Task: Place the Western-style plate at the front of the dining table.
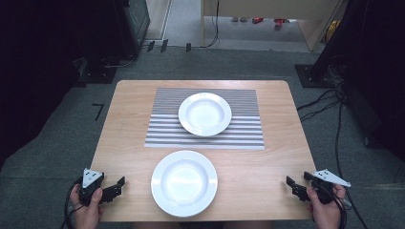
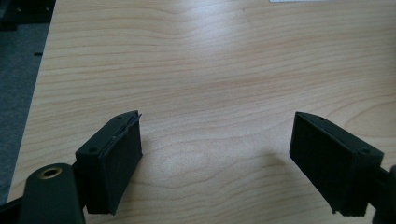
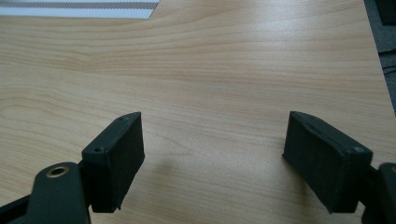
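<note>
Two white plates lie on the wooden table (image 1: 267,162). The far plate (image 1: 205,113) rests on a grey striped placemat (image 1: 248,125); the near plate (image 1: 184,182) lies on bare wood close to the front edge. My left gripper (image 1: 117,187) hovers at the front left corner, left of the near plate, open with nothing between its jaws. In the left gripper view the left gripper (image 2: 217,161) has bare wood between its wide-apart jaws. My right gripper (image 1: 292,186) is at the front right corner, open and empty. The right gripper (image 3: 212,161) likewise frames bare wood.
Grey carpet surrounds the table. Dark equipment stands at the far left (image 1: 129,24) and right (image 1: 334,52), with cables (image 1: 325,102) on the floor to the right. A corner of the placemat (image 3: 79,9) appears at the top of the right gripper view.
</note>
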